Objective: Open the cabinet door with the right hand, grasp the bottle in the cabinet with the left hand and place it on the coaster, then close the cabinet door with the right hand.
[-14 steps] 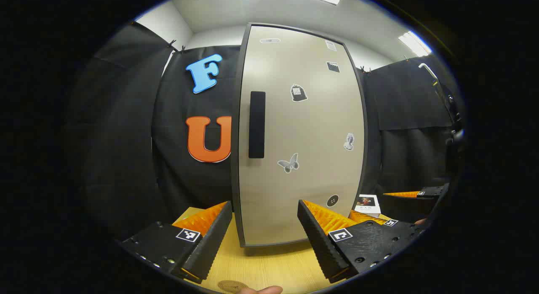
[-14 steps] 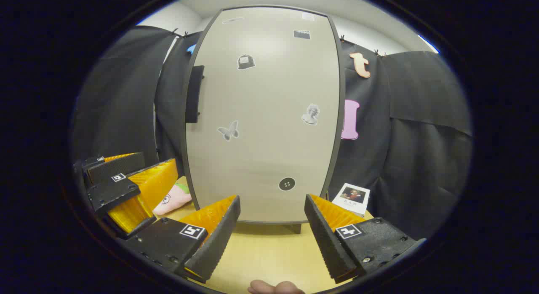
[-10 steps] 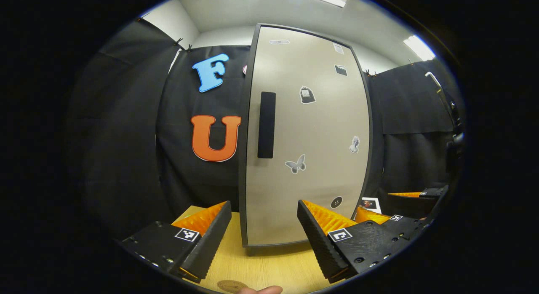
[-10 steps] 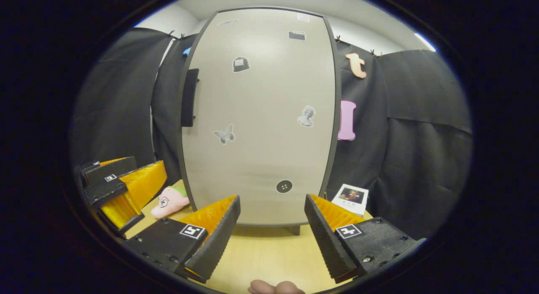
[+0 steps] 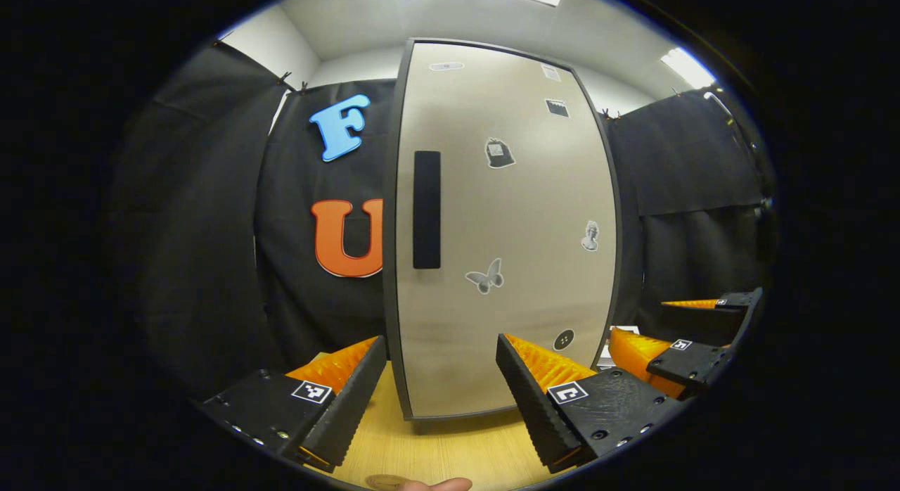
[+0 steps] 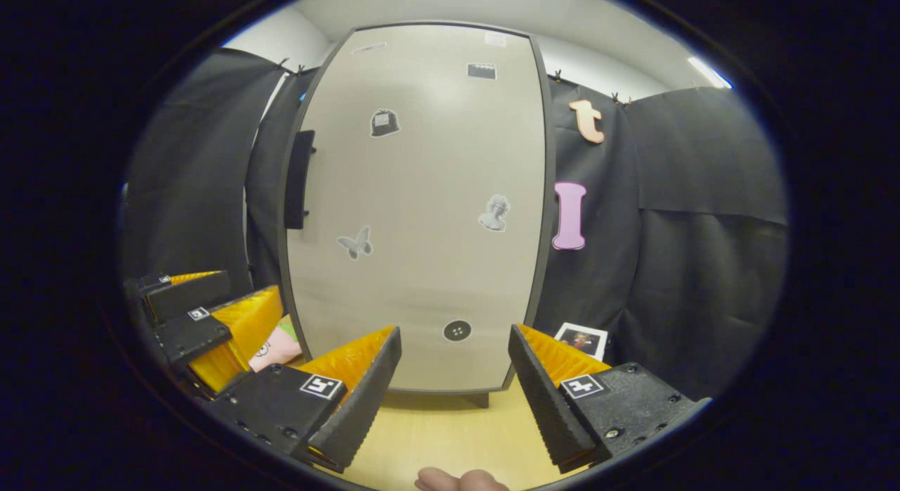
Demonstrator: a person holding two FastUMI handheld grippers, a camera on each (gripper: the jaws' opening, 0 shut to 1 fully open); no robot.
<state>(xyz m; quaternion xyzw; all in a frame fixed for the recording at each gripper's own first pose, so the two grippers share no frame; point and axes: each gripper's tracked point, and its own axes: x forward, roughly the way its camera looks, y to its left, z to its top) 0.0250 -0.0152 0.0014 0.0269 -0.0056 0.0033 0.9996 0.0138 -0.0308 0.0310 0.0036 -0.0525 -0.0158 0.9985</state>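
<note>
Your left claw (image 5: 441,385) and your right claw (image 6: 454,378) both stand with their fingers spread wide and nothing between them, each held above the wooden surface (image 6: 450,435) and facing the cabinet door (image 5: 503,231), which is shut flat with its dark handle (image 5: 427,209) along its left edge, so the bottle cannot be seen. In the left gripper view your right claw sits low at the right beside the cabinet, and a round coaster (image 5: 383,482) peeks in at the bottom edge. In the right gripper view a pink plush toy (image 6: 278,345) lies left of the cabinet and a small picture card (image 6: 581,339) lies to its right.
</note>
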